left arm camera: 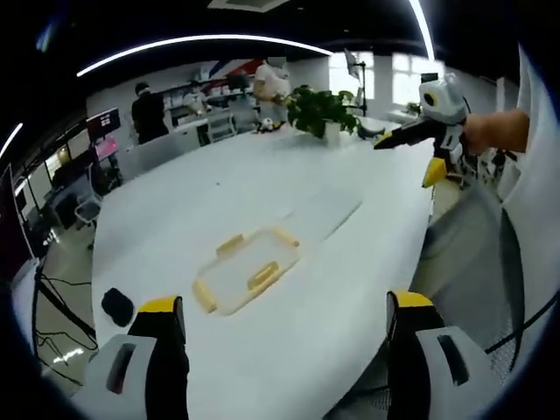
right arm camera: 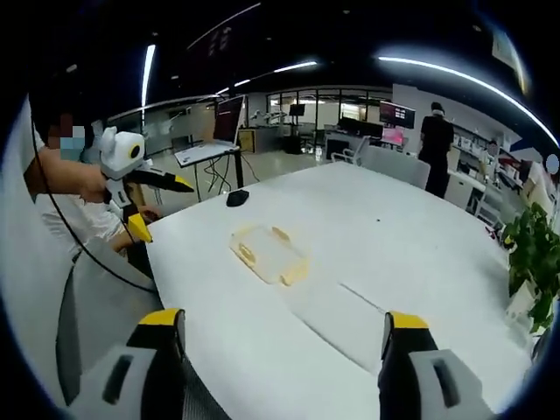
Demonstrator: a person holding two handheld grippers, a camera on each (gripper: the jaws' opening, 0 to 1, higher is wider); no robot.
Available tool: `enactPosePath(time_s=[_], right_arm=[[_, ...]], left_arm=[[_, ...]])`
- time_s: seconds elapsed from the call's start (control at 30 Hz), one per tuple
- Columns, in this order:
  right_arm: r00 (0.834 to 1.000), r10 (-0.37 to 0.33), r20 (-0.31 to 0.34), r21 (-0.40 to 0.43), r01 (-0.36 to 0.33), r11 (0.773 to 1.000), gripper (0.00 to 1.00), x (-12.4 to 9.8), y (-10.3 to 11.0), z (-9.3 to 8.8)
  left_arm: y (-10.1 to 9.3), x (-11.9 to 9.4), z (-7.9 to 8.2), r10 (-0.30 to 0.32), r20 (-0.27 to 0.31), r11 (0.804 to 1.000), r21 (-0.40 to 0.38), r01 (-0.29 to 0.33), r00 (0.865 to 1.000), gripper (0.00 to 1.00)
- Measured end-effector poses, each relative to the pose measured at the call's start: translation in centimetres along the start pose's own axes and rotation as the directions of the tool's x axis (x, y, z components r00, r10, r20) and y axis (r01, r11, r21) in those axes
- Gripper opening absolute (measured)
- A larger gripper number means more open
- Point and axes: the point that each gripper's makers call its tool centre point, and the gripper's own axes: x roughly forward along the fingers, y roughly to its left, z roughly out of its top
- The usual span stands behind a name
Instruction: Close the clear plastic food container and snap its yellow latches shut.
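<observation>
A long white counter (left arm camera: pixel 262 184) carries a potted plant (left arm camera: pixel 319 109) at its far end. The clear plastic container (left arm camera: pixel 247 269) with yellow latches (left arm camera: pixel 262 276) lies flat mid-counter, well apart from both grippers. The left gripper (left arm camera: pixel 284 328) and right gripper (right arm camera: pixel 284 337) hover with jaws spread, holding nothing.

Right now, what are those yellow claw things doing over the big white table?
A person holds a gripper in each hand above the white table. The left gripper and right gripper are both open and hold nothing. The clear container with yellow latches lies on the table, untouched.
</observation>
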Motion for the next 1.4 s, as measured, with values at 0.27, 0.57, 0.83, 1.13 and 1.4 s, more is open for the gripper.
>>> enactPosePath(time_s=[0.27, 0.57, 0.83, 1.13, 1.4], right_arm=[[1.000, 0.025, -0.015, -0.050, -0.026, 0.998, 0.92, 1.2, -0.2, 0.7], [0.999, 0.046, -0.025, -0.073, -0.048, 0.996, 0.91, 2.4, -0.3, 1.1], [0.996, 0.063, -0.064, -0.171, -0.073, 0.983, 0.91, 3.8, 0.0, 1.2], [0.993, 0.098, -0.064, -0.195, -0.109, 0.975, 0.90, 5.4, 0.2, 2.3], [0.991, 0.112, -0.069, -0.212, -0.124, 0.969, 0.89, 6.7, -0.5, 2.9]], left_arm=[[1.1, 0.3, 0.4, -0.038, -0.024, 0.998, 0.055, 0.039, 0.999, 0.92], [1.9, 1.0, 0.8, -0.069, -0.048, 0.992, 0.103, 0.074, 0.996, 0.94], [3.0, 1.6, 1.5, -0.087, -0.039, 0.987, 0.130, 0.091, 0.995, 0.93], [4.0, 2.0, 1.9, -0.106, -0.034, 0.983, 0.146, 0.110, 0.994, 0.94], [4.9, 2.7, 0.9, -0.130, -0.083, 0.966, 0.214, 0.145, 0.988, 0.93]])
